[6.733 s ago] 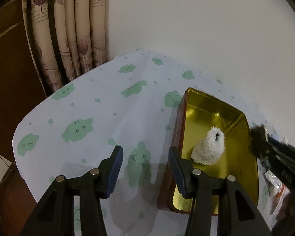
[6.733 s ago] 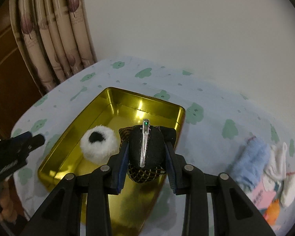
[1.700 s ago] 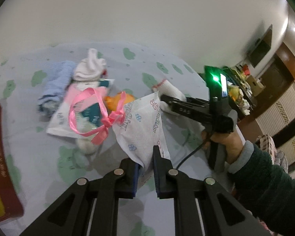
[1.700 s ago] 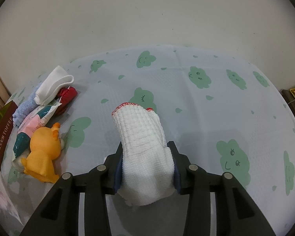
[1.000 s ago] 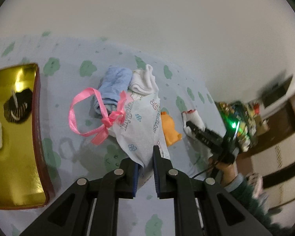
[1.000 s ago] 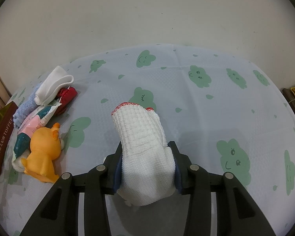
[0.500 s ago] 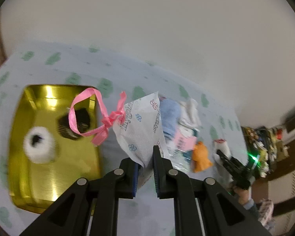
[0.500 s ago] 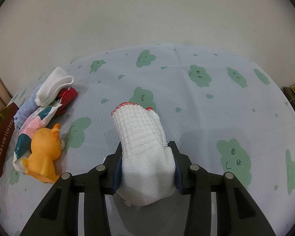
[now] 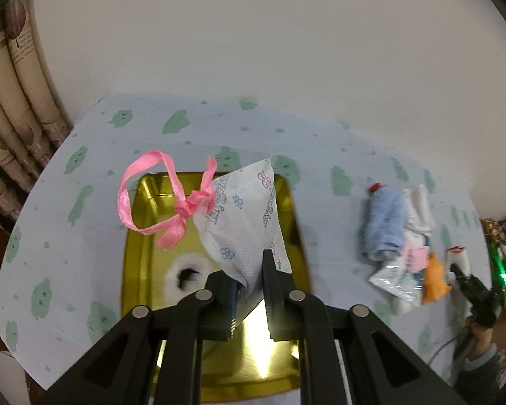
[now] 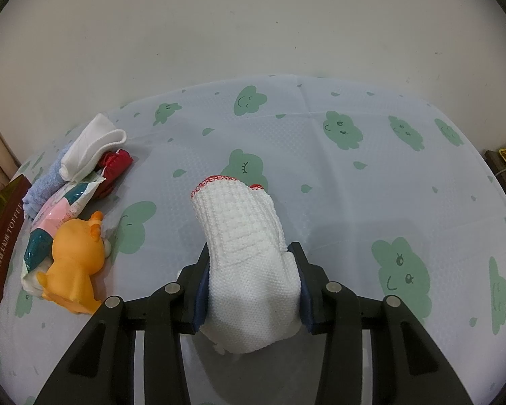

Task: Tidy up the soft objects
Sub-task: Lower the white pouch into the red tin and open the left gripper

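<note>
My left gripper (image 9: 249, 290) is shut on a white flower-print sachet (image 9: 244, 222) with a pink ribbon (image 9: 158, 199), held above the gold tin (image 9: 131, 236). A white fluffy pompom (image 9: 185, 275) lies in the tin, partly hidden by the sachet. My right gripper (image 10: 249, 266) is shut on a white knitted sock (image 10: 243, 236) with red trim, held just above the tablecloth. It shows small at the right of the left wrist view (image 9: 462, 266).
A pile lies on the cloud-print tablecloth (image 10: 354, 175): blue sock (image 9: 384, 222), white sock (image 10: 91, 145), red cloth (image 10: 113, 167), packet (image 10: 64, 209) and orange toy (image 10: 76, 253). The tin's brown side (image 10: 3, 236) is at the left edge. Curtain (image 9: 13, 101) hangs at the back left.
My left gripper has swung left with the sachet, from beside the pile to above the gold tin. My right gripper with the sock has stayed almost still.
</note>
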### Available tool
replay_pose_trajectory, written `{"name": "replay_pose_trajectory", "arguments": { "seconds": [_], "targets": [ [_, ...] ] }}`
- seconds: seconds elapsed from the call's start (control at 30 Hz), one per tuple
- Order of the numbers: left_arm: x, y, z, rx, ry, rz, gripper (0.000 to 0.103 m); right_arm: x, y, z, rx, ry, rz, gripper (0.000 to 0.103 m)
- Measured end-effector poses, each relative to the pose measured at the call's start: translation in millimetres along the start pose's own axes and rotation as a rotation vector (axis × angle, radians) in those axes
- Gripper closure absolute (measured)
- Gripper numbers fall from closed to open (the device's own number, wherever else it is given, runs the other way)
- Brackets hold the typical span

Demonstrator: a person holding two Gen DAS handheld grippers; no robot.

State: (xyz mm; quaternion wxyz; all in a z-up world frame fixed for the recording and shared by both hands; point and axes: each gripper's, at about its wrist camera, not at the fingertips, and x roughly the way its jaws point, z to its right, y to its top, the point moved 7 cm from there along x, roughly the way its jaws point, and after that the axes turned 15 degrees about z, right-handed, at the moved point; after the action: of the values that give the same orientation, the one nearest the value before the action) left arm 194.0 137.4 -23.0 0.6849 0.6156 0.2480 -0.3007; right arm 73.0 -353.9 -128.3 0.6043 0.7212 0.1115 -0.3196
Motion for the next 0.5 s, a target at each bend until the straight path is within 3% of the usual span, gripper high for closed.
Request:
{"name": "replay_pose_trajectory", "arguments": {
  "seconds": [0.4,0.5],
  "targets": [
    [50,-4,-41,-0.003,0.094,-0.058,0.09,0,0,2,0.001,-0.001,0.0,0.063],
    [53,-4,-45,0.0,0.124,-0.057,0.081,0,0,2,0.0,-0.001,-0.001,0.063]
  ]
}}
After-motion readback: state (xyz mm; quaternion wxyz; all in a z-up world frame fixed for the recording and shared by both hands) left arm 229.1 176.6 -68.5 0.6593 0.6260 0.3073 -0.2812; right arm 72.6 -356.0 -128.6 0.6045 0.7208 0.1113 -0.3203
